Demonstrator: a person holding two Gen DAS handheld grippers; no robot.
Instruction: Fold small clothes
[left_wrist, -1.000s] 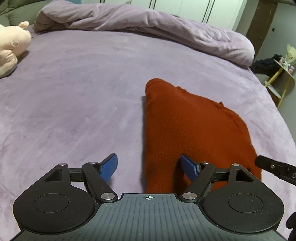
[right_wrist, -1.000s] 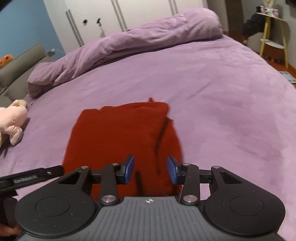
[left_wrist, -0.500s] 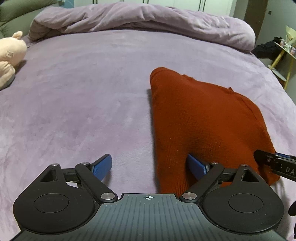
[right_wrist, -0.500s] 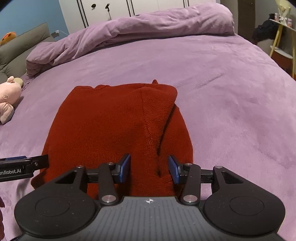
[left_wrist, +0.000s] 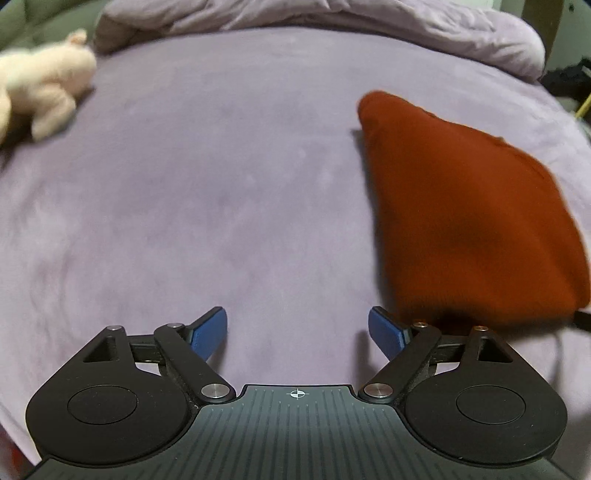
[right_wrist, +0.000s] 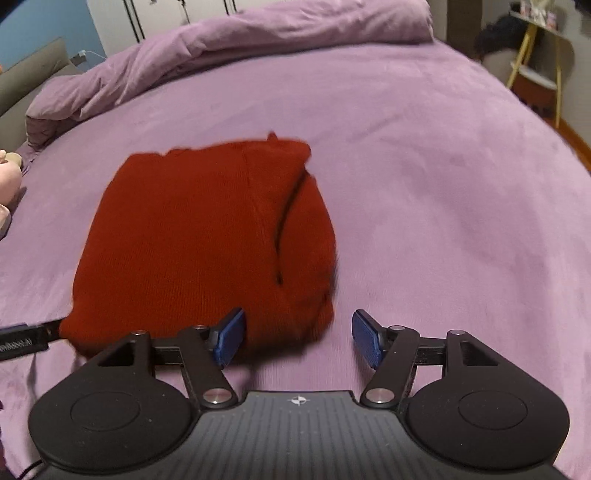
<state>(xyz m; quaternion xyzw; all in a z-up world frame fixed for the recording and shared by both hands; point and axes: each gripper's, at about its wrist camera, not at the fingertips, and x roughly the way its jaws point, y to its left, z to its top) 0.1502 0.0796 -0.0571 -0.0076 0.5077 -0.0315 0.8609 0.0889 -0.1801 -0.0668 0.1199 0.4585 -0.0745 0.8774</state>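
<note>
Knit of the folded rust-red sweater (right_wrist: 199, 236) lies on plush lilac bedspread (right_wrist: 424, 184); both grippers gape empty.

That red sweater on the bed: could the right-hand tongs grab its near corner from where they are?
Probably yes. The right tongs stand open, just opened wider, with the folded red sweater's near corner partly between the pads and nothing blocking on the purple bedspread.
</note>
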